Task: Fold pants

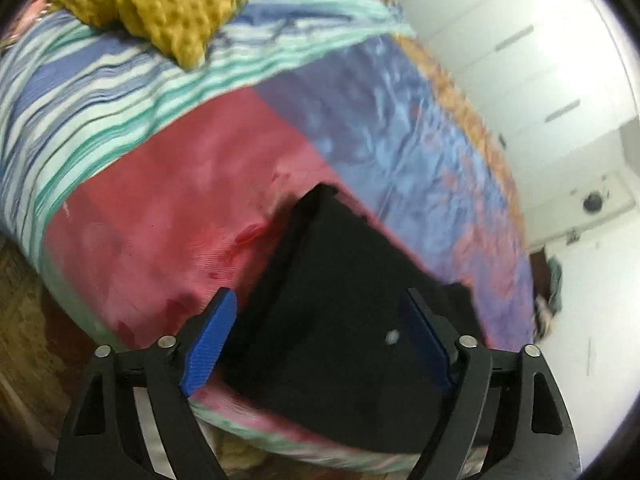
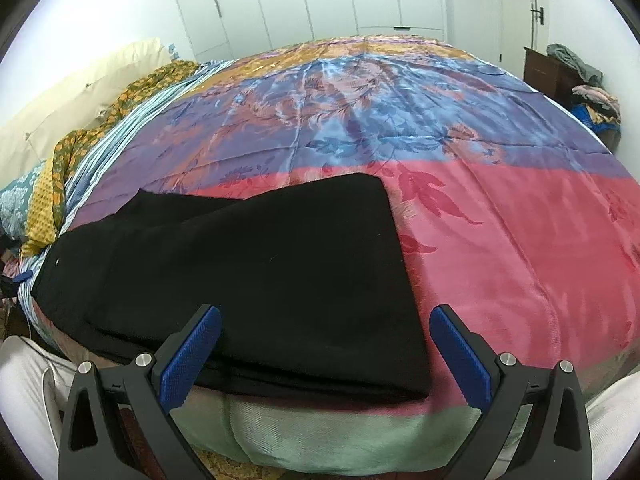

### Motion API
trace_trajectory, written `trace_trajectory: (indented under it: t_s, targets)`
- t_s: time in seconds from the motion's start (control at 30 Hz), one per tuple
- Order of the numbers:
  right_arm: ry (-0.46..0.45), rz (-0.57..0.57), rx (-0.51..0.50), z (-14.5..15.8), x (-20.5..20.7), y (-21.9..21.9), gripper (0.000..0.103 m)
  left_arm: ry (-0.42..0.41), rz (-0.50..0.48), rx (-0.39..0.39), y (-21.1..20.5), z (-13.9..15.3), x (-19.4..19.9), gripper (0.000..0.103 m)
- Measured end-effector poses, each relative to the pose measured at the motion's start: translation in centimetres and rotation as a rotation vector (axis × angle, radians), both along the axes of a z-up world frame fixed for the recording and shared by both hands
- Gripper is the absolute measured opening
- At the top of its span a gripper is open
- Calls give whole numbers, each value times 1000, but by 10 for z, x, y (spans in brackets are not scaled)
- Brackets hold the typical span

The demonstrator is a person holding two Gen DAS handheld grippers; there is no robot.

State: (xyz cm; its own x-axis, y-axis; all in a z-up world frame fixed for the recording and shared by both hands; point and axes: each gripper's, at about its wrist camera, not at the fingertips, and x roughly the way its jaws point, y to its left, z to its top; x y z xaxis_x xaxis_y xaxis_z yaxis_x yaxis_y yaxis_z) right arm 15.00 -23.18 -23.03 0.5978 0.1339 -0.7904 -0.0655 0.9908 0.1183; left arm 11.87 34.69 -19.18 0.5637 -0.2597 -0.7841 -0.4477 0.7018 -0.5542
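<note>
Black pants lie folded lengthwise on the near part of a bed, resting on a satin bedspread whose near band is pink and whose farther field is blue-violet with a leaf pattern. In the right wrist view the pants run from the near edge of the bed, between the fingers, away toward the left, with one squared end lying on the pink band. The right gripper hovers over the near edge of the pants, its blue pads spread wide and pressing on nothing. In the left wrist view, which is blurred, the left gripper stands likewise wide open above another part of the pants, the dark cloth showing between the fingers without being pinched. A mustard patterned cloth lies on a striped sheet farther along the bed. White cupboard doors line the wall beyond.
</note>
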Motion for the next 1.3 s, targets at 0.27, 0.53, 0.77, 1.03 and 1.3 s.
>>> trace_trajectory:
  t_s: [0.27,0.53,0.77,1.03,1.3]
  targets:
    - [7,24,-36,0,-1,7,103,95,-230,-6,-10,-42,44,74]
    - [25,34,-59,-3,-2,13,103,117,-282,-104,-8,-61,58,90]
    - [25,63,-79,-5,-5,22,103,139,-375,14,-28,-49,66,58]
    - [13,59,-60,-3,-6,21,103,124,-196,-53,-32,-6,48,26]
    - [-8,8,31,1,-4,6,103,-39,-324,-118,-166,111,51,24]
